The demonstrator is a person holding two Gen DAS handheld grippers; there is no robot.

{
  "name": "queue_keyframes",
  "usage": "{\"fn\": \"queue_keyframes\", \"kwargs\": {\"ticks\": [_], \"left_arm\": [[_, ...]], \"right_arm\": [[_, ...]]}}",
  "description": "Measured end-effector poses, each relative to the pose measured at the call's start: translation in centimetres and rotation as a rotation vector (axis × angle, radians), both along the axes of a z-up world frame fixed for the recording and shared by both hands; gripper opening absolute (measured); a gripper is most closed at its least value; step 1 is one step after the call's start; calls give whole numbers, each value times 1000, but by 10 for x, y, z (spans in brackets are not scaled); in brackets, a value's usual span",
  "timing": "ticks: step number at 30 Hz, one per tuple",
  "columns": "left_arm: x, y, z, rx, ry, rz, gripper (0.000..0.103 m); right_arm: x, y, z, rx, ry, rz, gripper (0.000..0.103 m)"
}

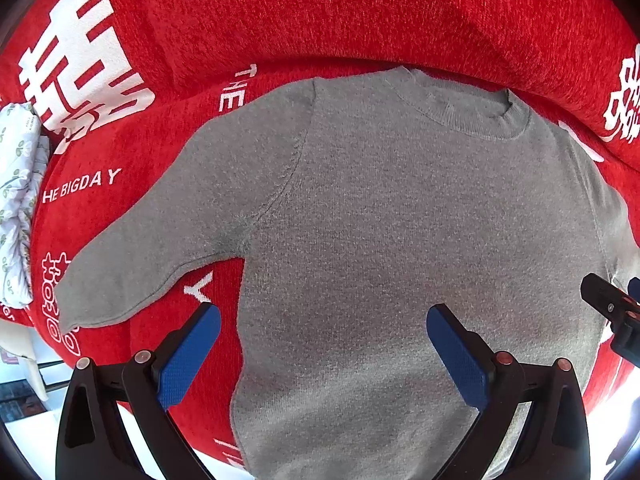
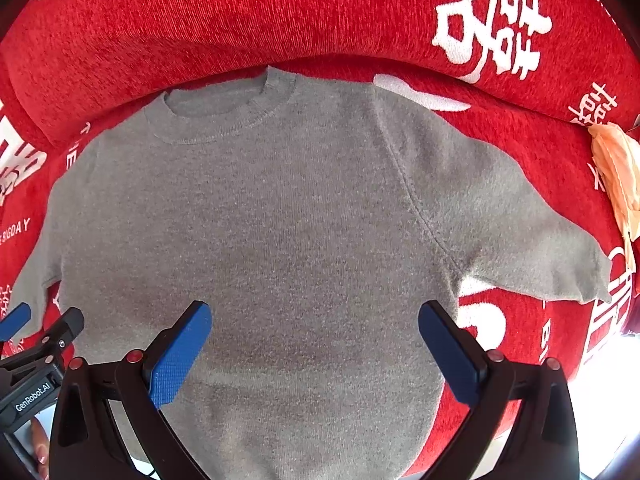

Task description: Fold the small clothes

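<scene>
A small grey knit sweater point(image 1: 392, 216) lies flat and spread out on a red sofa cover, collar at the far side, both sleeves out to the sides. It also shows in the right wrist view point(image 2: 264, 216). My left gripper point(image 1: 323, 316) is open and empty, hovering over the sweater's lower left body. My right gripper point(image 2: 315, 312) is open and empty over the lower right body. The right gripper shows at the right edge of the left wrist view point(image 1: 616, 312); the left gripper shows at the left edge of the right wrist view point(image 2: 44, 328).
The red cover point(image 1: 320, 12) with white lettering rises into a backrest behind the collar. A white floral cloth point(image 1: 18, 200) lies at the left end. A peach cloth point(image 2: 618, 176) lies at the right end. The seat's front edge runs below the hem.
</scene>
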State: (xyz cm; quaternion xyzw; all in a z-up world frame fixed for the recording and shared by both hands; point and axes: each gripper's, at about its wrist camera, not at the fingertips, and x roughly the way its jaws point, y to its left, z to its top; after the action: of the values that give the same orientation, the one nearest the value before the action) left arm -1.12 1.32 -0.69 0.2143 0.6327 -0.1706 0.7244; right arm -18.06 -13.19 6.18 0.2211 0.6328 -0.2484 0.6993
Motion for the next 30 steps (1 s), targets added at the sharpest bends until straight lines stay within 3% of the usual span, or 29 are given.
{"fn": "queue_keyframes", "kwargs": {"ticks": [25, 30], "left_arm": [[13, 29, -3, -49, 17, 41, 103], [20, 52, -4, -146, 54, 96, 103]], "right_arm": [[11, 14, 6, -11, 15, 2, 103], [19, 29, 10, -6, -3, 41, 103]]}}
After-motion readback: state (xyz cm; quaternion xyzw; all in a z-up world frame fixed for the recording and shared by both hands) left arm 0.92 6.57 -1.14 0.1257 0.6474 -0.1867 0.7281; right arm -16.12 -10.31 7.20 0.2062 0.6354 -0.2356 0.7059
